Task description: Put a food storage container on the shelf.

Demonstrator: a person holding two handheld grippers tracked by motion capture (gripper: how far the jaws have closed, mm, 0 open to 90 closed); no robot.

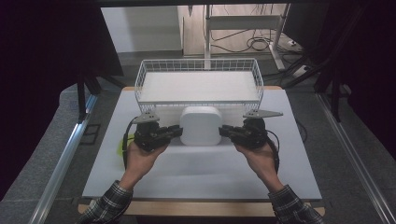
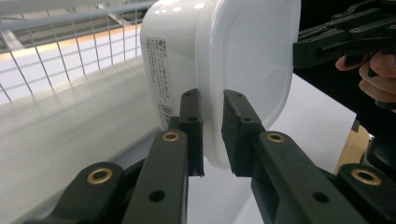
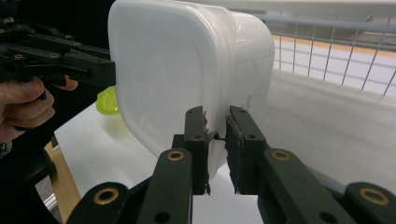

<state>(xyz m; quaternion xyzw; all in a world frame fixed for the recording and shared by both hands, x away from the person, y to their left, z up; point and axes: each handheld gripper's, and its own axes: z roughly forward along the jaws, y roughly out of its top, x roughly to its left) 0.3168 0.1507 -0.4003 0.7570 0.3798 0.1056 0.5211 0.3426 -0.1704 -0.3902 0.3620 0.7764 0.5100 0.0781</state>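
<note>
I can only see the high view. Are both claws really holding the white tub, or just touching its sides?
Observer: The left claw is clamped on the rim of the white tub; its jaws pinch the lip from both sides.
Operator: And the right one?
Observer: The right claw pinches the opposite rim of the tub the same way.
Operator: Anything on the tub I can't read from above?
Observer: A printed label runs down its side wall; the text is too small to read.
Operator: Anything behind the left hand?
Observer: A small yellow-green thing lies on the table beyond the tub.
</note>
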